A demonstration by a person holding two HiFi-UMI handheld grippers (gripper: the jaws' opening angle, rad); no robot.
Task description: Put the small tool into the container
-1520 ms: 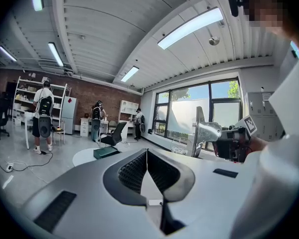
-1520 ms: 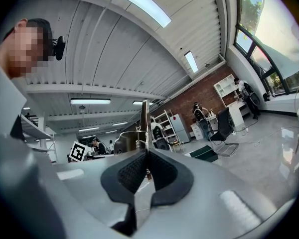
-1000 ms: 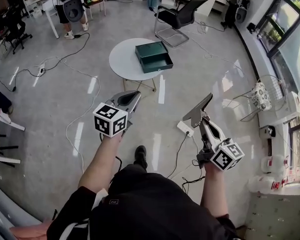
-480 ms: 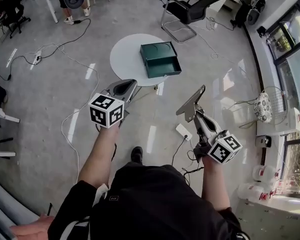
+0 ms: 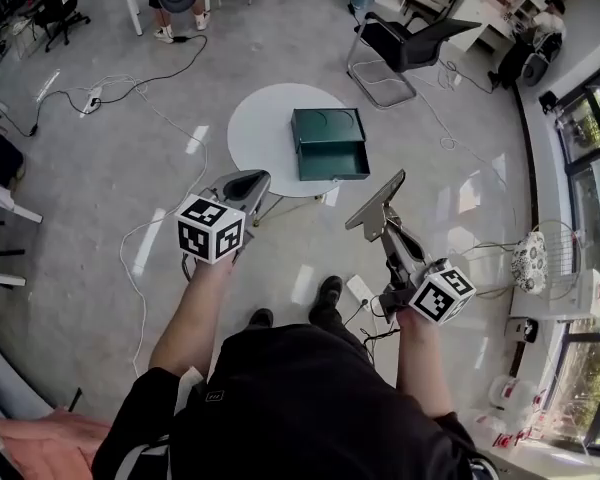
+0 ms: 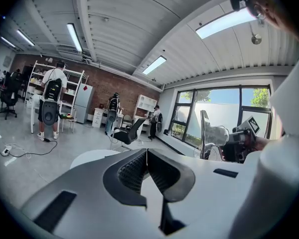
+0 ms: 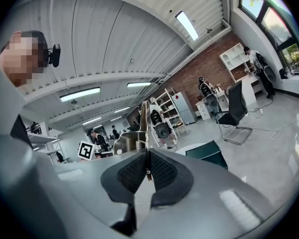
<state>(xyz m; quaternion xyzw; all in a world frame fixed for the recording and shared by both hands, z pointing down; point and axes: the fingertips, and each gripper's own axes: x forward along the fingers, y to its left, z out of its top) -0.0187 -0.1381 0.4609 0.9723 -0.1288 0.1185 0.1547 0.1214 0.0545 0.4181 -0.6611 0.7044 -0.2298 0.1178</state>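
A dark green open box, the container, lies on a round white table ahead of me; the right gripper view also catches the container. My right gripper is shut on a small flat metal tool with a wide blade, held in the air short of the table. That tool stands up from the closed jaws of the right gripper. My left gripper hovers near the table's front edge. Its jaws meet with nothing between them on the left gripper.
A black chair stands behind the table. Cables run across the grey floor on the left, and a power strip lies by my feet. A wire basket sits at the right wall. People stand at shelves far back.
I have stepped closer to the table, so the table and green container sit lower and nearer in view. Both grippers stay shut, and the tool remains in the right one.
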